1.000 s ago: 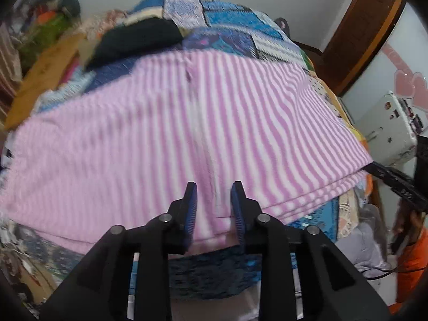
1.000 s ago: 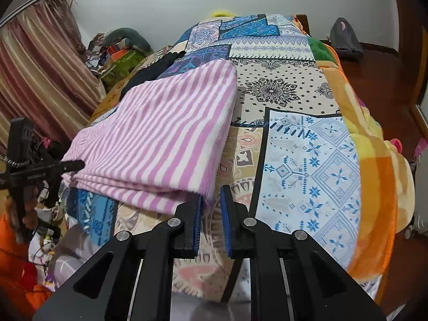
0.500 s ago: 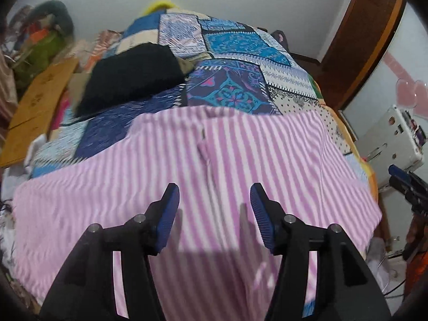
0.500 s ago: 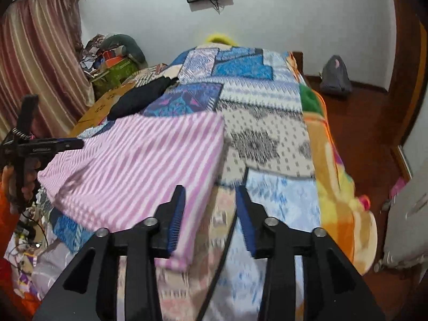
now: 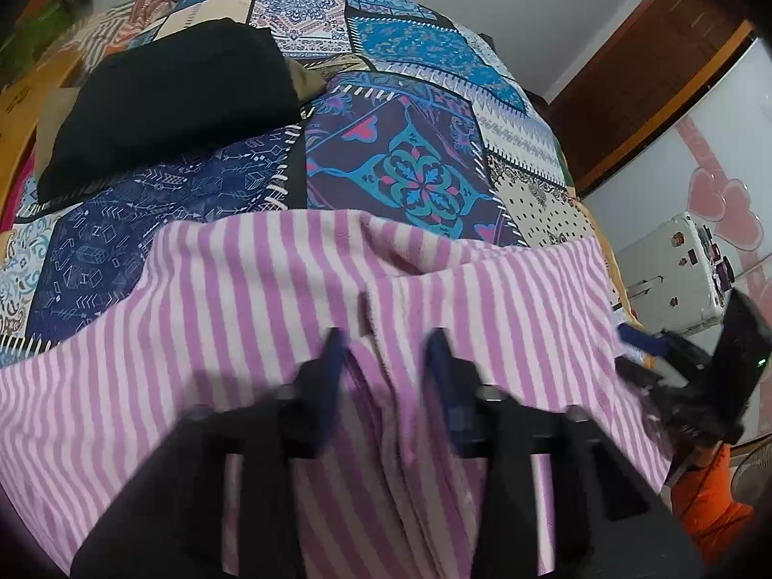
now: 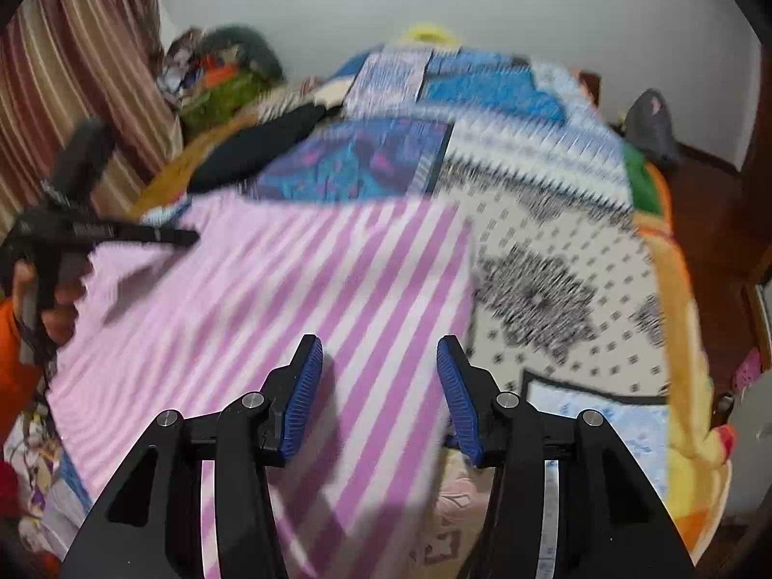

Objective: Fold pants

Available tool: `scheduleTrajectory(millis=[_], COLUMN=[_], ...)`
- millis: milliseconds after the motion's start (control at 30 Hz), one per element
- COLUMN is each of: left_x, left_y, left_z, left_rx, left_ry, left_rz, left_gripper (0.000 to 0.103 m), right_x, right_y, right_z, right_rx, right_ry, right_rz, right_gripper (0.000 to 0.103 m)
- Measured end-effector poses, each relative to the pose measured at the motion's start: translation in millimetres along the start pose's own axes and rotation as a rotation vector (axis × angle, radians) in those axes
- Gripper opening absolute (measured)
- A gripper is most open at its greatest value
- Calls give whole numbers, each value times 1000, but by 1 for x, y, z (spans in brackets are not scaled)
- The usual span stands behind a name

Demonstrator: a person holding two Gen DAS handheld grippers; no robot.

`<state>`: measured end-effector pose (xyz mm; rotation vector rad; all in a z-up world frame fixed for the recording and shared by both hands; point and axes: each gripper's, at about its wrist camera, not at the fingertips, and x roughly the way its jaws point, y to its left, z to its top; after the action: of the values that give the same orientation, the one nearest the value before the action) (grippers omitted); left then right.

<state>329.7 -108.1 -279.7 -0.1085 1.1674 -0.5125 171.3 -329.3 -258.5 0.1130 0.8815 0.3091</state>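
The pink and white striped pants (image 5: 270, 289) lie folded on the patchwork bedspread (image 5: 395, 178); they also show in the right wrist view (image 6: 289, 289). My left gripper (image 5: 386, 357) is open, low over the pants, its blue pads on either side of a raised fold at the middle seam. My right gripper (image 6: 381, 376) is open over the right edge of the pants. The left gripper also shows in the right wrist view (image 6: 120, 234) at the pants' left side. The right gripper shows at the right edge of the left wrist view (image 5: 675, 352).
A black folded garment (image 5: 169, 91) lies on the bed beyond the pants. A white sewing machine (image 5: 675, 275) stands right of the bed. Striped curtains (image 6: 72, 72) and a pile of clothes (image 6: 217, 72) are at the left. A grey bag (image 6: 651, 125) sits on the floor.
Both grippers let go of the pants' near edge, opened, and moved forward over the pants. The left gripper has dropped lower onto the middle seam fold.
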Motion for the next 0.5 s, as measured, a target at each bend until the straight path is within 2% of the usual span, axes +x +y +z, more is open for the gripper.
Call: scheduleTrajectory(millis=[67,167,300,333,367,433,467,500], left_x=[-2,-11,-30,-33,-34,-31,-29,-26], left_y=[0,-4,-10,-11,-12,-8,-1,7], left_z=[0,-2,-3,-3,-1,1,2,3], left_rx=[-2,14,44,57,75,91,75,49], left_ry=[-8,-42,-116,-133,-143,-148,-129,-100], left_rz=[-1,1,65,112,170,281,294,273], left_gripper=[16,14,13,3,0,0,0,0], right_x=[4,1,0,-1,1,4,5,5], right_y=[2,0,2,3,4,4,4,4], right_z=[-5,-6,-6,-6,-4,-3,-2,-2], right_rx=[-17,-11,-32,-38,-40,-40,-37,-33], right_ry=[9,10,17,18,20,25,27,29], right_rz=[0,14,6,2,-2,-7,-7,-7], right_gripper=[46,46,46,46,46,46,46,46])
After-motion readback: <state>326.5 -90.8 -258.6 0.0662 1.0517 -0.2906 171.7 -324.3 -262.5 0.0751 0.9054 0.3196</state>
